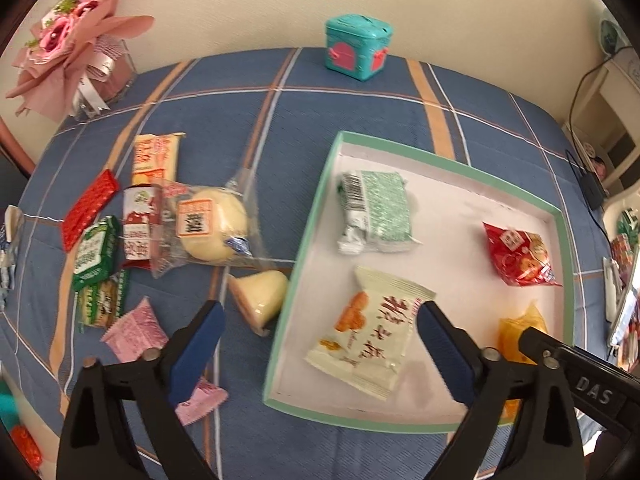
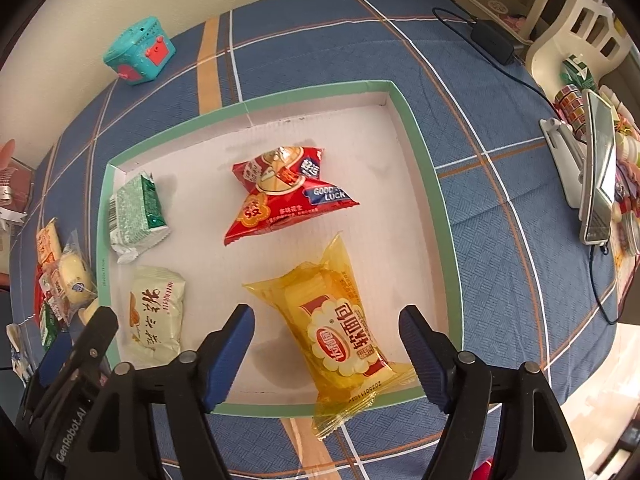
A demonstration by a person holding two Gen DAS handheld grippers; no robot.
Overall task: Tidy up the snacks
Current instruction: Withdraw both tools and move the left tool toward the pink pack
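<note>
A shallow green-rimmed tray (image 1: 312, 216) (image 2: 424, 168) lies on the blue plaid cloth. It holds a green packet (image 1: 376, 208) (image 2: 138, 210), a red peanut bag (image 1: 520, 254) (image 2: 288, 194), a white cracker packet (image 1: 372, 340) (image 2: 156, 316) and a yellow bread packet (image 2: 340, 336) (image 1: 520, 332) that overhangs the near rim. Loose snacks lie left of the tray: a jelly cup (image 1: 260, 296), a wrapped bun (image 1: 212, 228), pink packets (image 1: 136, 330), green packets (image 1: 94, 254). My left gripper (image 1: 320, 324) is open above the tray's near-left edge. My right gripper (image 2: 326, 332) is open over the yellow packet.
A teal toy box (image 1: 358, 48) (image 2: 138, 52) stands at the cloth's far edge. A pink bouquet (image 1: 68, 40) is at the far left. A power adapter and cable (image 2: 492, 42), a phone on a stand (image 2: 598, 172) and shelves sit to the right.
</note>
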